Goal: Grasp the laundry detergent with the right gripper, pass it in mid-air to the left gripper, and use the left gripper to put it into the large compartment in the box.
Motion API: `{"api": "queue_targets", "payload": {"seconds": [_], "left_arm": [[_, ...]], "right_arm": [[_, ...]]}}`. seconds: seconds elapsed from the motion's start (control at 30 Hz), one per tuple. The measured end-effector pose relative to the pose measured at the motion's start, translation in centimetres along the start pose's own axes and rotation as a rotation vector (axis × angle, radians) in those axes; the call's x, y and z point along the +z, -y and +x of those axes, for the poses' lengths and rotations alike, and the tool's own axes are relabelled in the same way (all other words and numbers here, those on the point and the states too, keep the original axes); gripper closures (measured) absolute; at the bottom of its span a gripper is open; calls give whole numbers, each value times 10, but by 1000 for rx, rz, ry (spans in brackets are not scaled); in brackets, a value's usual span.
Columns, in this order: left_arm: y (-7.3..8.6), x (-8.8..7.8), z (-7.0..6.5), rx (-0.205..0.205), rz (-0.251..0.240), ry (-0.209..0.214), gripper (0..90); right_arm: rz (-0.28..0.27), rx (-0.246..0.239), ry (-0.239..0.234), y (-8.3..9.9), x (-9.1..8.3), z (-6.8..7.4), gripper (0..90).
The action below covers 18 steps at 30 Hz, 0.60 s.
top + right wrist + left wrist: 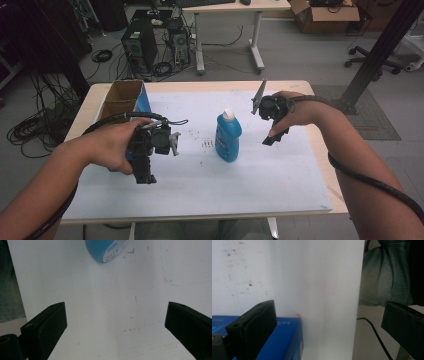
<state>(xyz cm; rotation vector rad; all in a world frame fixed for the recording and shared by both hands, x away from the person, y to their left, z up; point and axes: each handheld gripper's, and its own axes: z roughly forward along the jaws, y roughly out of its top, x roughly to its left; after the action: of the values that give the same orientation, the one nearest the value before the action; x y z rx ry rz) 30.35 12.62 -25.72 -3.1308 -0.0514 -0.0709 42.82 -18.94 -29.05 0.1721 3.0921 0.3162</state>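
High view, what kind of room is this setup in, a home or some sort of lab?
Most likely a lab or workshop. Computer towers stand on the floor amid loose cables, with a cardboard box beside a desk behind the table.

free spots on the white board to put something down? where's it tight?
Widest bare patch: the white board near its front edge, in front of the blue plastic bottle. Also bare behind the bottle to the far edge. Tight at the left: the open cardboard box with blue sides and the open left gripper crowd that corner.
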Motion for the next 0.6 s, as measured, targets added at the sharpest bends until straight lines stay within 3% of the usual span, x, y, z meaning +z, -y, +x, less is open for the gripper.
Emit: {"api": "queue_targets", "payload": {"seconds": [0.27, 0.6], "left_arm": [[-1, 0, 0, 8, -24, -7, 4], [-5, -1, 1, 13, -24, -8, 4]], "right_arm": [[-43, 27, -2, 11, 4, 17, 40], [-65, 39, -17, 18, 8, 26, 39]]}}
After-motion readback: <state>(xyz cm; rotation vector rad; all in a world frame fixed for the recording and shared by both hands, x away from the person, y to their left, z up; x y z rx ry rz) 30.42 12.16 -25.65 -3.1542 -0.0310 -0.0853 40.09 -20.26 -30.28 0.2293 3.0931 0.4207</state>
